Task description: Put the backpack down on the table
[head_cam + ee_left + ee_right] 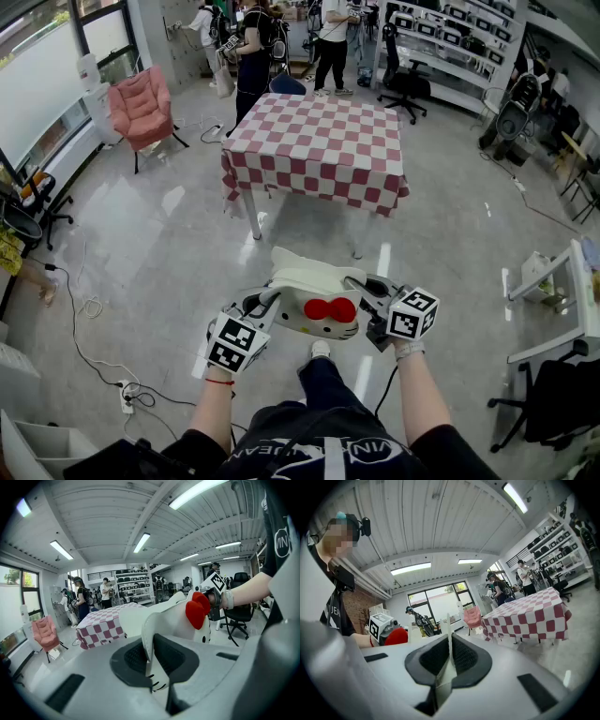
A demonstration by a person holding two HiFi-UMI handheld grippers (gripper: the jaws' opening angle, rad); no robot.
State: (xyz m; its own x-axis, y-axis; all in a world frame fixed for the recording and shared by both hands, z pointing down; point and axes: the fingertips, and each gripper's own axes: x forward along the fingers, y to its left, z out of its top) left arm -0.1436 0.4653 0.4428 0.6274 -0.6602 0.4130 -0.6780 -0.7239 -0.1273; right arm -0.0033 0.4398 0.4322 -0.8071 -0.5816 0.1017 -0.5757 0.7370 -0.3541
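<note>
A white cat-face backpack (314, 298) with a red bow (330, 309) hangs in the air in front of me, well short of the table. My left gripper (258, 314) is shut on its left edge; in the left gripper view the white backpack (161, 620) is pinched between the dark pads (133, 660). My right gripper (375, 309) is shut on the right edge, where a thin white strip of the backpack (450, 641) sits between its pads (464, 658). The table (319, 141) with a red-and-white checked cloth stands ahead on the floor.
A pink chair (141, 108) stands left of the table. Several people (253, 47) stand behind it. Shelving (450, 47) and office chairs (405, 82) fill the back right. Cables and a power strip (127, 398) lie on the floor at my left. A white stand (553, 300) is at right.
</note>
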